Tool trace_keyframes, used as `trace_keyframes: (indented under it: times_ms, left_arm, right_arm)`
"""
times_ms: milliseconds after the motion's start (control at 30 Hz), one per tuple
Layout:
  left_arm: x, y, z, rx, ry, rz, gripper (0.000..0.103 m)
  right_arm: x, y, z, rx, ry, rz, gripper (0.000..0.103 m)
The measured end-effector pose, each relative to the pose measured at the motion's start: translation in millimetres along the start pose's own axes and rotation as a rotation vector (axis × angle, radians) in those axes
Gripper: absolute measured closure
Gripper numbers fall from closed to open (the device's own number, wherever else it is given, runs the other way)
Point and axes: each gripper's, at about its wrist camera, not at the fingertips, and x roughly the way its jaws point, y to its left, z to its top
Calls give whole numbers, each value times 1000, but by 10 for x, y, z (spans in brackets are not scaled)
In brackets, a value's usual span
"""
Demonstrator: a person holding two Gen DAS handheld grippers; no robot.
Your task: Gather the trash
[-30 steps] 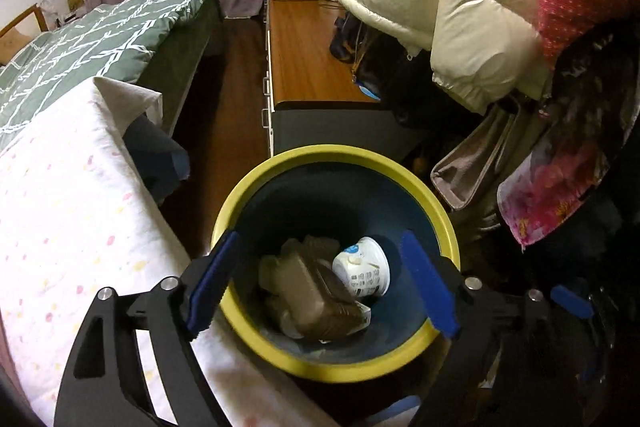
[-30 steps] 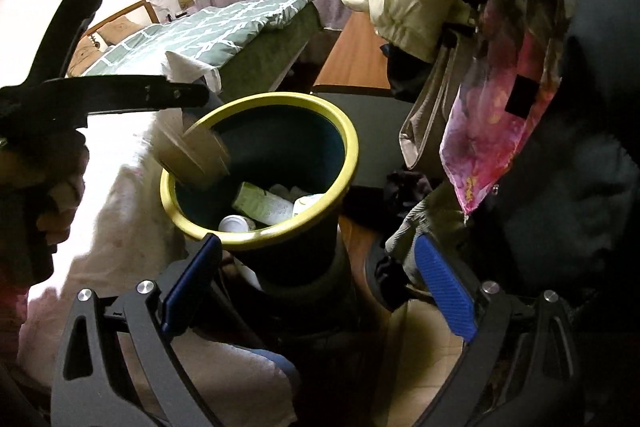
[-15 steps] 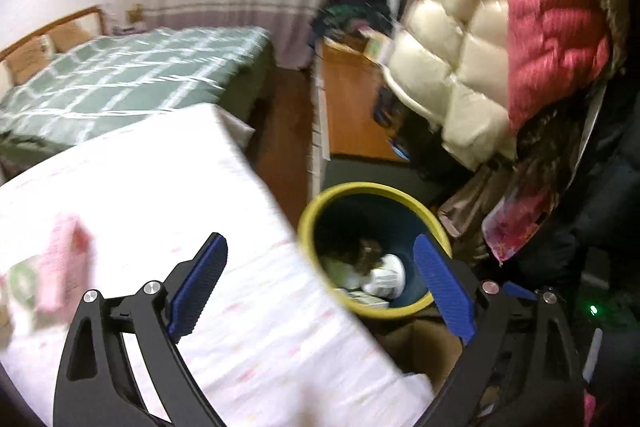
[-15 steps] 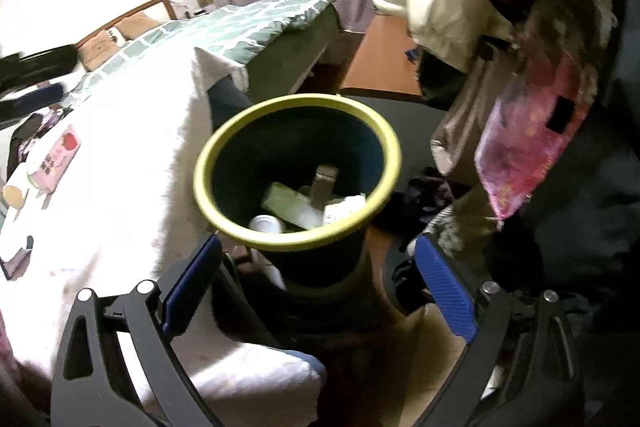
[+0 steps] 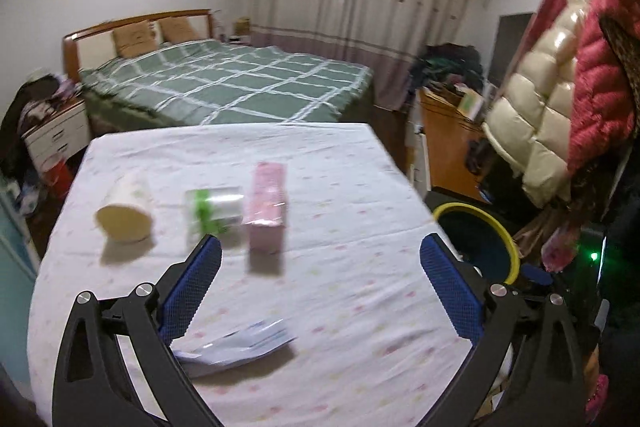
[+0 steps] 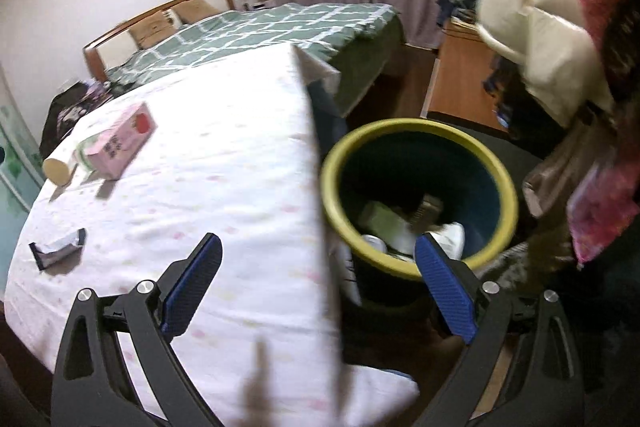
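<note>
your left gripper (image 5: 320,283) hangs over the table (image 5: 340,187) with its jaws spread wide and nothing between them; ahead of it on the white cloth lie a tipped paper cup (image 5: 125,213), a clear plastic cup with green print (image 5: 214,209) touching a pink carton (image 5: 267,207), and a flat wrapper (image 5: 236,345) near the left finger; your right gripper (image 6: 318,283) is likewise spread and empty, straddling the table edge and the yellow-rimmed bin (image 6: 416,143), which stands just beside the table with trash inside.
</note>
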Motion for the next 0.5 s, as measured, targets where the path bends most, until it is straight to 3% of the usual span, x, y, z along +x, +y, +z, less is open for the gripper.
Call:
trace_keyframes:
  times_ms: [300,500]
  left_arm:
    - [-336,848,-240,-122,-40,157,5]
    - [-387,1233,-377,-188,-26,191,5]
  right_arm:
    - [326,1060,290,-112,-3,124,11]
    - [554,1654,473,-128,14,213,11]
